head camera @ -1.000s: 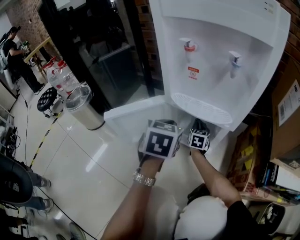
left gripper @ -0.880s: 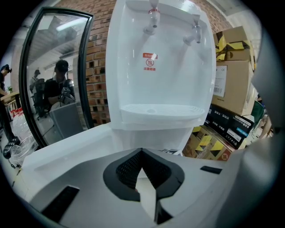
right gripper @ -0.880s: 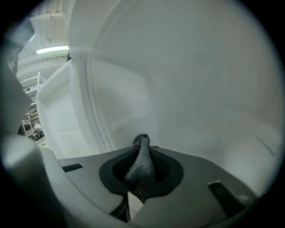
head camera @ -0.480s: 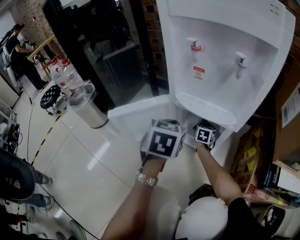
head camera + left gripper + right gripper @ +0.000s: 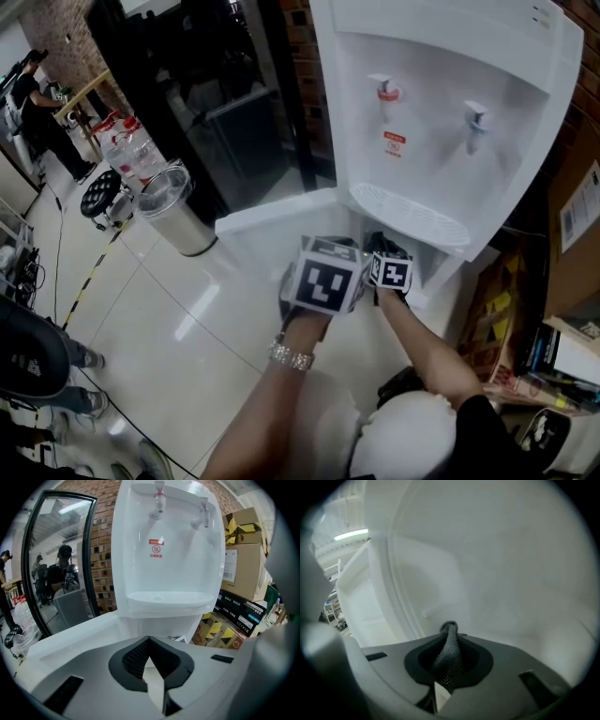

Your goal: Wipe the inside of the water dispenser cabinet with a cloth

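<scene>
Items I logged, nearest first, each placed against the water dispenser (image 5: 441, 112).

1. Left wrist, metal watch band (image 5: 290, 356): in front of the dispenser's foot, over the pale tiled floor (image 5: 187, 319).
2. Left hand-held gripper (image 5: 149, 643): jaws closed tip to tip, nothing between them. I had it in front of the dispenser's lower cabinet, pointing up at the dispenser's face.
3. Right hand-held gripper (image 5: 449, 632): jaws clamped on a dark knitted cloth (image 5: 449, 656), a bunched fold standing up past the tips. It sat at the cabinet opening, directly under the dispenser's drip tray (image 5: 408, 216).
4. Cabinet interior (image 5: 497, 573): plain white walls filled the right gripper view. I could not tell whether the cloth touched them.
5. Cabinet door (image 5: 267, 223): white, swung open to the dispenser's left in the head view.
6. Red tap (image 5: 385, 92) and blue tap (image 5: 475, 117): on the dispenser's face, above the drip tray.
7. Cardboard boxes (image 5: 572, 225): just beside the dispenser, on its right.
8. Steel bin (image 5: 172, 214): left of the dispenser, beyond the door.
9. Water bottles (image 5: 120, 148) and a black stool (image 5: 94, 195): farther left of the dispenser.
10. A person in dark clothes (image 5: 33, 94): farthest from the dispenser.
</scene>
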`<act>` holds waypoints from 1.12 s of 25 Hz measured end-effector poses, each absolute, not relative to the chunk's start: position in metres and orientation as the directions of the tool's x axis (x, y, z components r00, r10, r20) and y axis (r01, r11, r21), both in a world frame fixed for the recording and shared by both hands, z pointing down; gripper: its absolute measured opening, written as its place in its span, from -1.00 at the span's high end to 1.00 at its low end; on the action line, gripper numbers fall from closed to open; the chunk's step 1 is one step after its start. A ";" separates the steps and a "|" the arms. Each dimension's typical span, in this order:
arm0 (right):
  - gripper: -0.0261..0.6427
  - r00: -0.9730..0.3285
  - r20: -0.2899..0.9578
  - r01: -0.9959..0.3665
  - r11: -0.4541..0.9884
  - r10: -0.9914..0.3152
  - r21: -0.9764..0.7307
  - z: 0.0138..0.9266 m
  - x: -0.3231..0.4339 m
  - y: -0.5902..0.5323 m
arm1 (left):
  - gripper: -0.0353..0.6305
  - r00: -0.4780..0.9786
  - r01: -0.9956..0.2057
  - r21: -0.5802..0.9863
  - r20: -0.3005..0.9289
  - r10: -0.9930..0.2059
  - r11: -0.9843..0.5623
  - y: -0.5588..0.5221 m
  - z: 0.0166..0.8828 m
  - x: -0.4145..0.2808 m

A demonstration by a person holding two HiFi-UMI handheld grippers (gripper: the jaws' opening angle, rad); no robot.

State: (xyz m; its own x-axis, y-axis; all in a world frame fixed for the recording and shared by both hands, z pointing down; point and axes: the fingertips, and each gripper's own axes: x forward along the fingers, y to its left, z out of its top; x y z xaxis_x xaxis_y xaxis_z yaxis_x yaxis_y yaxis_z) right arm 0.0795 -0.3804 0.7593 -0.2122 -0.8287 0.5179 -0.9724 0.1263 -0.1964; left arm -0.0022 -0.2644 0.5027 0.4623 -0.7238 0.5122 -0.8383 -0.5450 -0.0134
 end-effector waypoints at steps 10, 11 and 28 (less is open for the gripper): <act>0.84 0.083 0.601 -0.989 -0.141 -0.795 -0.049 0.779 0.166 -0.356 | 0.88 0.466 -0.842 -0.011 0.490 -0.737 -0.540 -0.263 0.494 -0.002; 0.84 0.083 0.607 -0.986 -0.152 -0.790 -0.062 0.781 0.167 -0.351 | 0.88 0.468 -0.841 -0.009 0.489 -0.736 -0.541 -0.264 0.493 -0.001; 0.84 -0.022 0.588 -0.991 -0.058 -0.808 -0.118 0.784 0.136 -0.355 | 0.88 0.459 -0.854 0.000 0.473 -0.752 -0.521 -0.268 0.491 -0.003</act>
